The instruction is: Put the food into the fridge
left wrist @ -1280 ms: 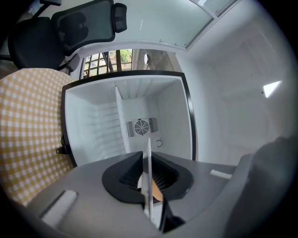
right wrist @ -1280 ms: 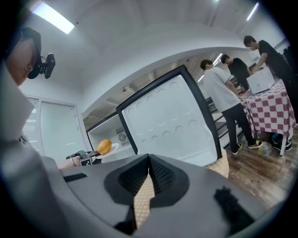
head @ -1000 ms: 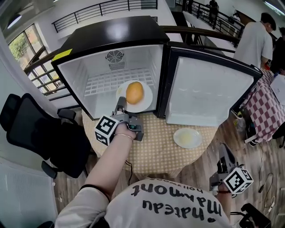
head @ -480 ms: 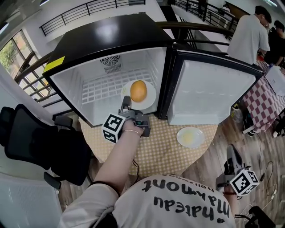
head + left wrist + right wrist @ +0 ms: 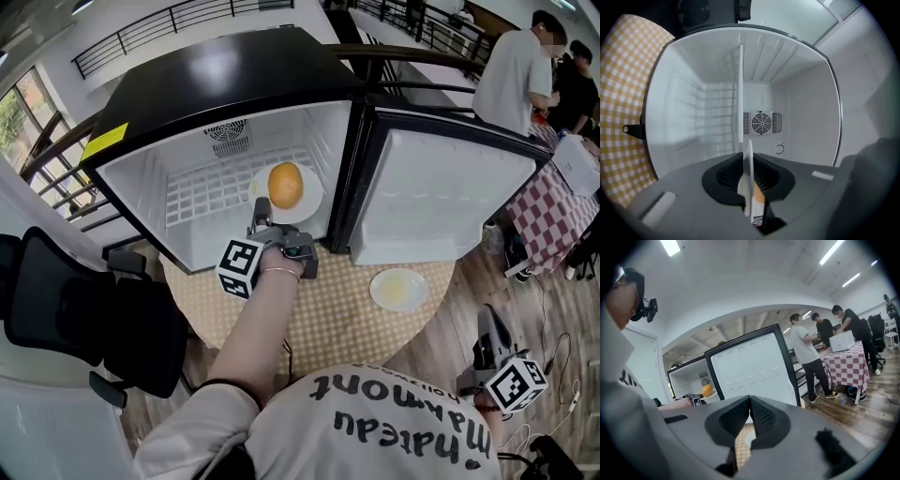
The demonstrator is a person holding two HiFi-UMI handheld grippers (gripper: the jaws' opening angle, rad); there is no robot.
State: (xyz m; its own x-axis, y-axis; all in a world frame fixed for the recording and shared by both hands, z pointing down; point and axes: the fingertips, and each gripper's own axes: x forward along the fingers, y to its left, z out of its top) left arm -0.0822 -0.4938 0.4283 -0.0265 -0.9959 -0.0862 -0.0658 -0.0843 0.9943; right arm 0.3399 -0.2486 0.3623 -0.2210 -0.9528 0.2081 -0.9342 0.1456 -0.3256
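A white plate carrying an orange round fruit hangs in the mouth of the open black fridge, over its white wire shelf. My left gripper is shut on the plate's near rim. In the left gripper view the plate shows edge-on between the jaws of the left gripper, with a bit of the fruit behind it. My right gripper hangs low at the right, away from the table. In its own view the right gripper is shut on nothing.
The fridge door stands open to the right. A second, pale plate lies on the yellow checked table. A black chair stands at the left. People stand by a red checked table at the far right.
My left gripper has carried the plate with the fruit a little further into the fridge opening. The right gripper has stayed low at the right.
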